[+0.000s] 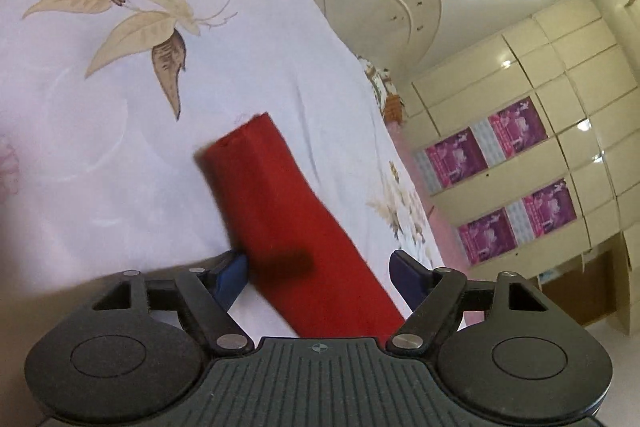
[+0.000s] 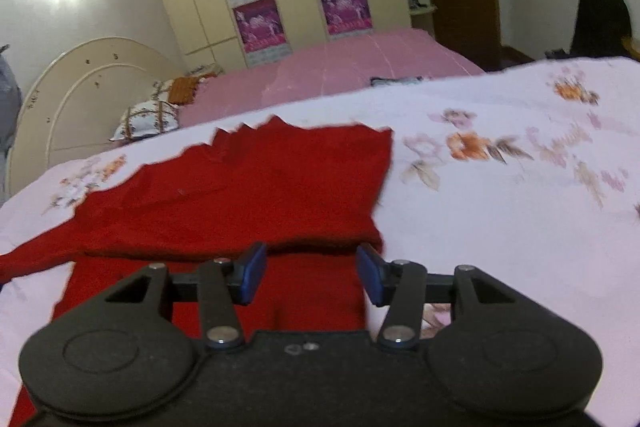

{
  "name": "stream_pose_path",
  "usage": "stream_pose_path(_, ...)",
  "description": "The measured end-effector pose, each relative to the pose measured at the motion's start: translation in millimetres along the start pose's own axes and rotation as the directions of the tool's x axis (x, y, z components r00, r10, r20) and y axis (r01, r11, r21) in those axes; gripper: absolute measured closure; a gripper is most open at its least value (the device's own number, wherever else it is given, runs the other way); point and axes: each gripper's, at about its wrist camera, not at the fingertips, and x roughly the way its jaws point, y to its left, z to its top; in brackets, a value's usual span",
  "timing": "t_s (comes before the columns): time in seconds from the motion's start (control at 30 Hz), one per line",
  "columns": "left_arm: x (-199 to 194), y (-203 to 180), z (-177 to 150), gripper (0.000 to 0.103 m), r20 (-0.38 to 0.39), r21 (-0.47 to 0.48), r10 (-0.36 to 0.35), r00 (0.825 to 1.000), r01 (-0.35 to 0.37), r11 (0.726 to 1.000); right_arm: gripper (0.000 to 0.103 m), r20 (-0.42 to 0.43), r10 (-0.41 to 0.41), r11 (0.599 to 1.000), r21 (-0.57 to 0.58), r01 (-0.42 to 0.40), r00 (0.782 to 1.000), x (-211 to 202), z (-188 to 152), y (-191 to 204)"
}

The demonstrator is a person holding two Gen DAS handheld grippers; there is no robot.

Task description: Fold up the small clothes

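Mid-fold: red garment (image 2: pixel 240 195) partly doubled on floral sheet (image 2: pixel 500 227). Left gripper (image 1: pixel 320 275) and right gripper (image 2: pixel 310 271) both released, grasping nothing. Next, probably: pinching the edge at 12 o'clock.

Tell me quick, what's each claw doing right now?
Left claw: open, red cloth between the jaws, not gripped.
Right claw: open over the cloth, holding nothing.

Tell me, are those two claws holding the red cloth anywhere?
No. Both the left gripper and right gripper stand open over the red garment, pads not pressing it.
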Motion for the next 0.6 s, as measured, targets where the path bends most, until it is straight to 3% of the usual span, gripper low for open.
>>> stream_pose_path(0.13, 0.7, 6.2, -4.1, 0.026, 0.018, -0.029, -0.050, 0.999, 0.050, 0.998, 0.052, 0.031, 0.025, 0.999, -0.025, -0.024, 0.999, -18.9, 9.0, 12.1)
stream_pose_path(0.3, 4.5, 16.8, -5.5, 0.026, 0.027, -0.115, -0.216, 0.976, 0.218, 0.969, 0.051, 0.035, 0.023, 1.000, -0.022, -0.022, 0.999, -30.3, 9.5, 10.5)
stream_pose_path(0.4, -0.6, 19.2, -19.2, 0.028, 0.052, -0.093, -0.155, 0.986, 0.160, 0.983, 0.051, 0.035, 0.014, 1.000, 0.009, -0.015, 0.999, -32.2, 8.6, 1.9)
stream_pose_path(0.5, 1.4, 10.1, -22.6, 0.032, 0.063, -0.008, -0.080, 0.995, 0.081, 0.997, 0.051, 0.016, 0.011, 0.998, 0.054, -0.012, 1.000, -26.4, 8.7, -6.5)
stream_pose_path(0.57, 11.9, -6.7, -21.8, 0.055, 0.038, 0.104, 0.030, 0.999, -0.034, 0.994, 0.051, 0.010, -0.006, 0.997, 0.072, 0.005, 1.000, -22.2, 9.4, -9.9)
stream_pose_path(0.6, 19.6, -17.0, -17.8, 0.089, 0.015, 0.167, 0.082, 0.997, -0.084, 0.982, 0.051, 0.003, -0.023, 0.996, 0.081, 0.022, 1.000, -19.1, 9.5, -11.8)
